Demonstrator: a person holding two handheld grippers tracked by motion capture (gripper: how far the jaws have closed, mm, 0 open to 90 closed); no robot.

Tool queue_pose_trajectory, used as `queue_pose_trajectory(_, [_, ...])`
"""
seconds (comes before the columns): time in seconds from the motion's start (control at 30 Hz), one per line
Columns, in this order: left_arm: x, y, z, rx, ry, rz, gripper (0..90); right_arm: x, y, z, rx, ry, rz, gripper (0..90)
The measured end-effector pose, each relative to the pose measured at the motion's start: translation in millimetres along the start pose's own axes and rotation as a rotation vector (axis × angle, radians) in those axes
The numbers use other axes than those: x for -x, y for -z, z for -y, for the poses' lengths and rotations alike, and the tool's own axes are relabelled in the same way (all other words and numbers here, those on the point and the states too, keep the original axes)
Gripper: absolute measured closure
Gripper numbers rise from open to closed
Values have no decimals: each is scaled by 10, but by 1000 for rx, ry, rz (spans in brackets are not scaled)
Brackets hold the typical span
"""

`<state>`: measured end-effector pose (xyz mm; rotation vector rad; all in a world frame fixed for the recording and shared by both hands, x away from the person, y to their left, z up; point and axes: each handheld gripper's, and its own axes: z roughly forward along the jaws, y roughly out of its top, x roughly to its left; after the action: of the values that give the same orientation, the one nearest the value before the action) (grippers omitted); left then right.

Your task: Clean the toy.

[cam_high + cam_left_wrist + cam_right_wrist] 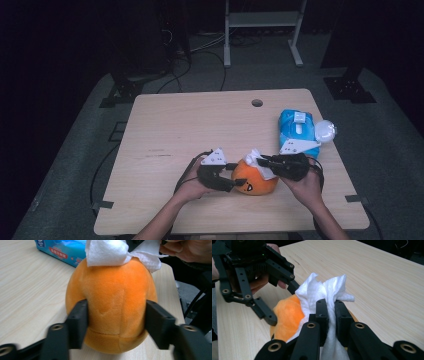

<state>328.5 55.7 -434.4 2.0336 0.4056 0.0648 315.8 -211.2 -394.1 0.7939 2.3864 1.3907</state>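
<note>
Two claws: plush orange, tissue.

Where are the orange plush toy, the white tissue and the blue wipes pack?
orange plush toy (112,305), left gripper view, middle of its body.
white tissue (322,291), right gripper view, bunched top.
blue wipes pack (292,131), high view, top face.
</note>
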Motion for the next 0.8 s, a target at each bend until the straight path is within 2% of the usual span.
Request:
queue_pose_trajectory(0.07, [34, 7, -37, 0, -13, -17, 477, -40, 16, -36, 9, 18, -2, 827])
queue_pose_trajectory(0.13, [72, 9, -86, -6, -8, -24, 492, -135, 15, -87, 8, 51, -19, 827])
queue_pose_trajectory(0.17, [96, 2, -111, -7, -8, -30, 494, -197, -2, -110, 6, 61, -38, 827])
queue_pose_trajectory(0.2, [138, -14, -135, -16, -31, -41, 496, -327, -87, -146, -3, 94, -71, 827])
queue_pose_trajectory(0.23, [138, -14, -135, -16, -31, -41, 497, -327, -87, -146, -3, 94, -71, 827])
queue_pose_trajectory(0.3, [160, -19, -129, -28, -62, -53, 497, -423, -178, -173, -26, 133, -60, 828])
queue_pose_trajectory(0.37, [151, -14, -100, -30, -71, -56, 496, -360, -189, -203, -25, 122, -24, 828])
queue_pose_trajectory(0.43, [139, -15, -72, -32, -80, -53, 494, -304, -168, -204, -20, 106, -13, 828])
queue_pose_trajectory(0.47, [125, -13, -57, -37, -76, -49, 492, -175, -101, -179, -21, 80, 38, 828])
queue_pose_trajectory(0.5, [114, -10, -46, -37, -72, -46, 492, -175, -101, -179, -21, 80, 38, 828])
queue_pose_trajectory(0.53, [95, -4, -33, -42, -68, -41, 483, -62, -50, -127, -21, 42, 48, 828])
queue_pose_trajectory(0.6, [60, -1, -6, -37, -52, -28, 468, 16, -9, -45, -15, -6, 22, 828])
queue_pose_trajectory(0.63, [53, -2, 3, -34, -47, -17, 468, 16, -9, -45, -15, -6, 22, 828])
queue_pose_trajectory(0.67, [46, -1, 7, -33, -40, 12, 426, 29, 22, 12, -9, -24, 2, 828])
queue_pose_trajectory(0.7, [46, -1, 7, -33, -40, 12, 387, 29, 22, 12, -9, -24, 2, 828])
queue_pose_trajectory(0.73, [31, 20, -8, -29, 5, 54, 338, -7, 40, 29, -9, -22, -1, 828])
queue_pose_trajectory(0.77, [31, 20, -8, -29, 5, 54, 300, -7, 40, 29, -9, -22, -1, 828])
queue_pose_trajectory(0.8, [0, 52, -16, -10, 85, 95, 295, -68, 29, 42, -12, -17, -8, 829])
